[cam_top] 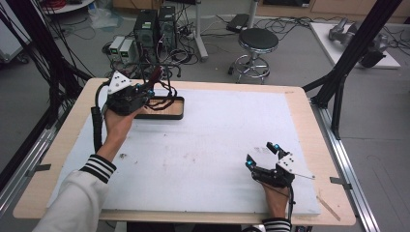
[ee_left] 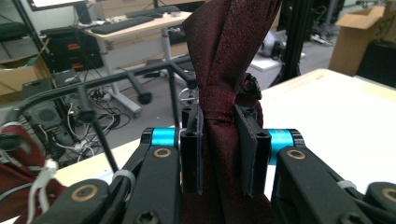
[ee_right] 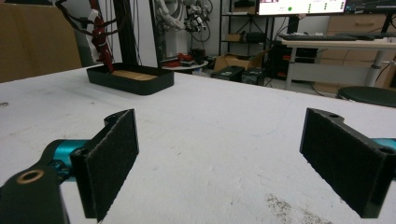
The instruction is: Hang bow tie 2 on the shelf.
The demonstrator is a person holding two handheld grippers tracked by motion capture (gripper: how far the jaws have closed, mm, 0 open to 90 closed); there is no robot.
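The left gripper (cam_top: 147, 87) is up near the far left corner of the tabletop (cam_top: 217, 140), just above the left end of a black tray (cam_top: 167, 113). Its jaws are squeezed tight on a dark red tie (ee_left: 219, 70). In the left gripper view, the cloth is bunched between the two black pads (ee_left: 252, 149) and stands up above them. In the high view, a bit of the red cloth (cam_top: 155, 73) sticks up past the gripper, and dark loops hang down into the tray. The tray sits by the far edge of the white mat, left of the middle. The right gripper (cam_top: 262, 154) rests near the front right corner of the tabletop, low over the mat. Its jaws are wide apart with nothing between them. In the right gripper view, the tray (ee_right: 135, 81) is far off across the mat, with red cloth (ee_right: 100, 42) hanging above its left end.
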